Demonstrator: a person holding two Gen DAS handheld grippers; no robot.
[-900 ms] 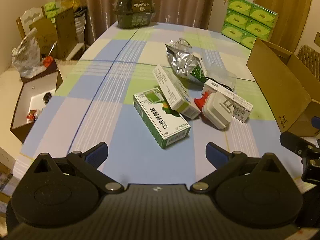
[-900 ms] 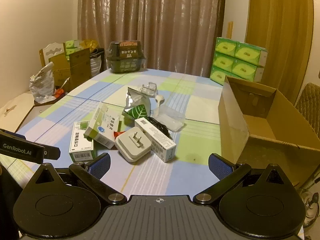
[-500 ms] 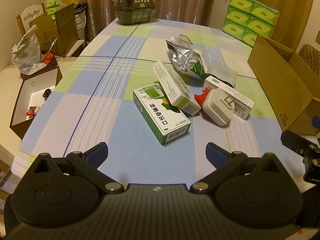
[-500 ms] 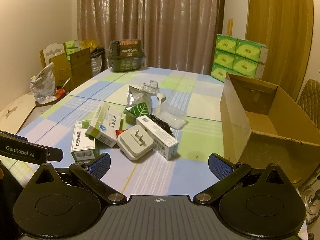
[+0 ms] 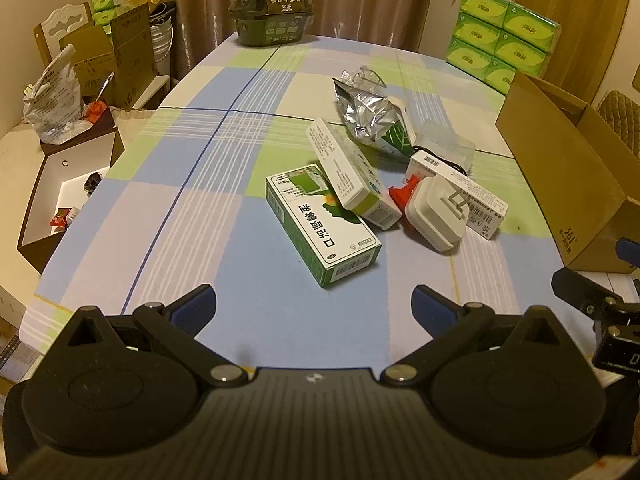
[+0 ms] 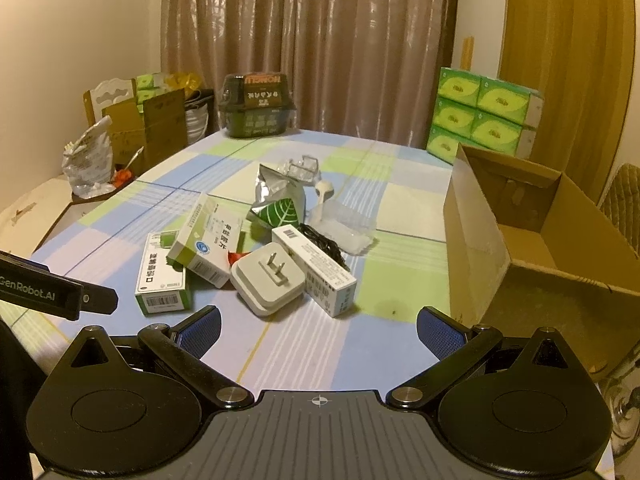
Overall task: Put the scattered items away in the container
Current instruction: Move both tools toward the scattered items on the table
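A pile of items lies mid-table: a green-and-white box (image 5: 322, 224) (image 6: 162, 276), a white-and-green box (image 5: 352, 174) (image 6: 206, 240) leaning on it, a white plug adapter (image 5: 436, 218) (image 6: 268, 284), a long white barcode box (image 5: 460, 188) (image 6: 316, 270), a foil pouch (image 5: 372, 114) (image 6: 278, 204), and a clear plastic tray (image 6: 344, 228). An open cardboard box (image 5: 560, 168) (image 6: 520, 236) stands at the right. My left gripper (image 5: 314, 306) is open and empty, short of the green box. My right gripper (image 6: 318, 322) is open and empty, short of the adapter.
A dark packaged bundle (image 5: 272, 12) (image 6: 256, 106) stands at the table's far end. Green tissue packs (image 5: 500, 46) (image 6: 484, 112) are stacked at the back right. Cardboard and bags (image 5: 100, 60) sit off the left edge. The left gripper's side (image 6: 52, 290) shows at the right view's left.
Both grippers have crept forward toward the pile, which looks slightly nearer. Both stay open. Nothing on the table has moved.
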